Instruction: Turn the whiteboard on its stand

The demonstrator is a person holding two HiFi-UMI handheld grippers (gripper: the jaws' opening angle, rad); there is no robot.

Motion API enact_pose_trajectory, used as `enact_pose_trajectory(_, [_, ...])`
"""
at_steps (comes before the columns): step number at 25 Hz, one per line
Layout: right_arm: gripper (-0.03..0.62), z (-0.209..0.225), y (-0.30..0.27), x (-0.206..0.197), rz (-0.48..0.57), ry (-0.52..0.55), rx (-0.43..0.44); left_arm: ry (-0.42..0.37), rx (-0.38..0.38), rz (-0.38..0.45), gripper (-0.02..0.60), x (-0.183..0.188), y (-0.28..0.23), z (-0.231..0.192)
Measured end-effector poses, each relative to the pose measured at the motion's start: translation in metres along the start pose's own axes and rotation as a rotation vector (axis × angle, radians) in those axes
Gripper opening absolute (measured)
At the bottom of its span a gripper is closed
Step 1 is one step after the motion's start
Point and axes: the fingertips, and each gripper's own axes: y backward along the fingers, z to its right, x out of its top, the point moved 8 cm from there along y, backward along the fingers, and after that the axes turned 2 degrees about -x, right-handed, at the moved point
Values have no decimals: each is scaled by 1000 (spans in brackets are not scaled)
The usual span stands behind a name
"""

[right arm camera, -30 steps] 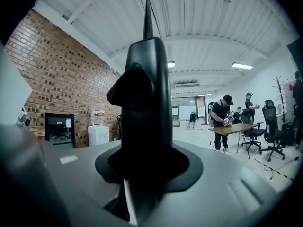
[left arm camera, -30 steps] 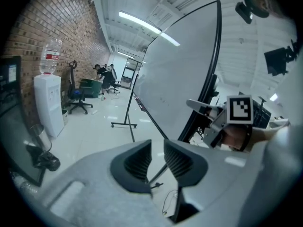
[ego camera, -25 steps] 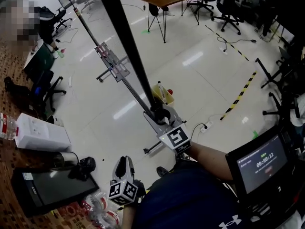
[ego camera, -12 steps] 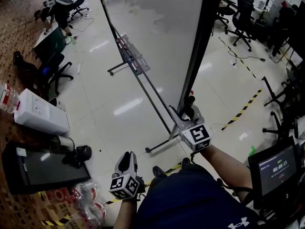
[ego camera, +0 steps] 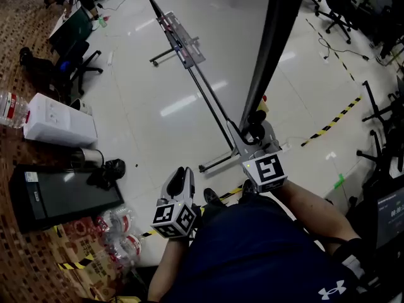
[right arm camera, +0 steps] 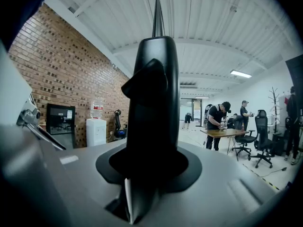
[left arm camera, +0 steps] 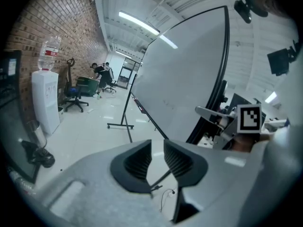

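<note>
The whiteboard (ego camera: 230,36) stands tilted on its wheeled stand (ego camera: 216,163), its grey face towards me in the head view. My right gripper (ego camera: 255,129) is shut on the board's black side frame (ego camera: 270,55) near the lower corner. In the right gripper view that frame (right arm camera: 154,93) fills the space between the jaws. My left gripper (ego camera: 183,180) hangs close to my body, away from the board. Its jaws stand a narrow gap apart with nothing between them (left arm camera: 157,151). The left gripper view shows the board's face (left arm camera: 184,79) ahead.
A water dispenser (ego camera: 60,126) and a dark screen (ego camera: 63,197) lie at the left, with plastic bottles (ego camera: 120,235) near my feet. Office chairs (ego camera: 334,8) and yellow-black floor tape (ego camera: 331,123) are to the right. People stand at a table (right arm camera: 222,126).
The board has swung round on its stand: first nearly edge-on, it now shows its face. My right gripper stayed on the frame and moved with it. The left gripper rose a little.
</note>
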Motion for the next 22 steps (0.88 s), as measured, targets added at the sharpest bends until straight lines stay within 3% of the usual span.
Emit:
enact_pose_trajectory(5, [144, 3, 25, -6, -8, -7, 6, 14, 24, -50, 83, -12, 2, 2])
enact_pose_trajectory(14, [146, 5, 49, -6, -2, -7, 20, 15, 30, -45, 83, -23, 5, 23])
enact_pose_trajectory(22, [153, 15, 62, -13, 15, -59, 55, -39, 24, -28, 83, -31, 5, 46])
